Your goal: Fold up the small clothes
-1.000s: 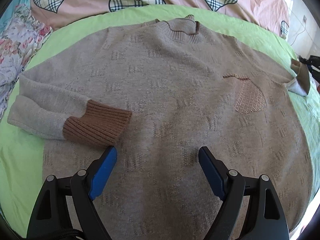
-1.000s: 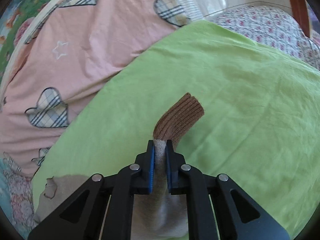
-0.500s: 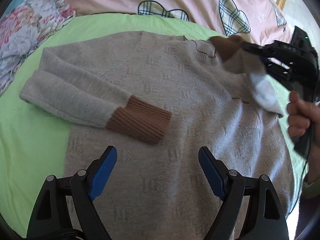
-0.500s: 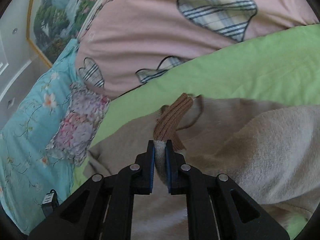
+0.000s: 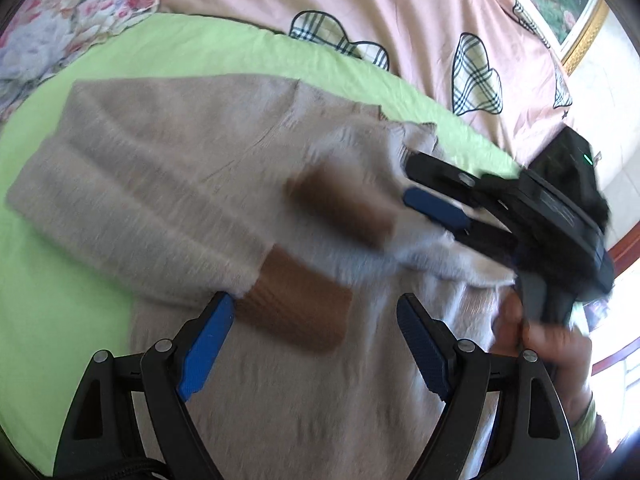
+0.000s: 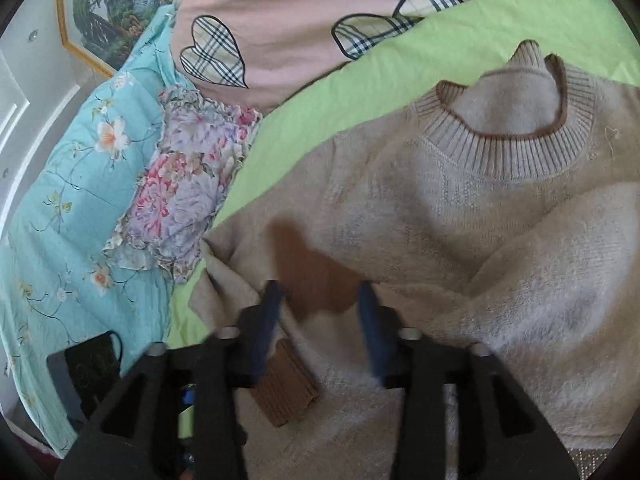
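Right tool (image 6: pixel 320 308) has its blue-padded jaws opening, with the brown ribbed cuff (image 6: pixel 316 284) of a sleeve lying blurred between them and no longer pinched. Seen from the left wrist, this tool (image 5: pixel 424 184) reaches in from the right, gripped by a hand (image 5: pixel 548 340) that is partly cut off at the frame edge. Left tool (image 5: pixel 316 332) hangs with jaws spread wide and empty above the other sleeve's cuff (image 5: pixel 296 308). Both sleeves are folded across the chest of a fuzzy beige knitted sweater (image 6: pixel 500 248) with a ribbed round collar (image 6: pixel 508 148) edged in brown. It lies flat on a smooth lime-green sheet (image 5: pixel 52 300) on the bed. Beyond are a pink quilt (image 6: pixel 300 0) with plaid heart patches and a ruffled floral pillow (image 6: pixel 188 188). No writing is readable, and motion blur smears much of the knit texture.
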`<state>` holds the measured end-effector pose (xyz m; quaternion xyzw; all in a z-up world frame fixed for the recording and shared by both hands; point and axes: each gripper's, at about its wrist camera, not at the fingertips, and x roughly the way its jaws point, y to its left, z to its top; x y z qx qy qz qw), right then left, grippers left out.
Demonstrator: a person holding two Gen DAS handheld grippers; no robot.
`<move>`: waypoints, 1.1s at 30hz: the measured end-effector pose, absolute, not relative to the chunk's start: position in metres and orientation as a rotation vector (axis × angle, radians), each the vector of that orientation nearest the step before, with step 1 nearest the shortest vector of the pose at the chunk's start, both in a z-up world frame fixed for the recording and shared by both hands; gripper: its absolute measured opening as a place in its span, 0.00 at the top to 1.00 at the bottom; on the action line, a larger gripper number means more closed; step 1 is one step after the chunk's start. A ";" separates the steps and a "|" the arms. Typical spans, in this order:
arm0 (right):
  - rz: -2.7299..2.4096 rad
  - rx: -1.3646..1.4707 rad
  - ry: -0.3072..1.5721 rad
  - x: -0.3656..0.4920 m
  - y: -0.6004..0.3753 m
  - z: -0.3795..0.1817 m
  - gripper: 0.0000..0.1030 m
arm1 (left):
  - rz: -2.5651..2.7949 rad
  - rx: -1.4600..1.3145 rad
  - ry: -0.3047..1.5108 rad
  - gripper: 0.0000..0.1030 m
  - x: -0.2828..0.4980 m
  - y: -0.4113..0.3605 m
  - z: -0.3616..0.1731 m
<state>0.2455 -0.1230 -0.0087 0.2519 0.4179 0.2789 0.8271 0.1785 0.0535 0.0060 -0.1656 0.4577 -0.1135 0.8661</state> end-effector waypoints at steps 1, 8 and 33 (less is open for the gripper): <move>0.594 0.539 0.873 0.242 -0.126 -0.004 0.46 | -0.250 -0.349 0.958 0.17 0.187 0.051 0.006; 0.501 0.580 0.809 0.209 -0.176 0.016 0.46 | -0.266 -0.402 0.994 0.15 0.240 0.044 -0.003; 0.332 0.631 0.742 0.135 -0.253 0.026 0.45 | -0.396 -0.245 1.029 0.96 0.275 0.009 0.003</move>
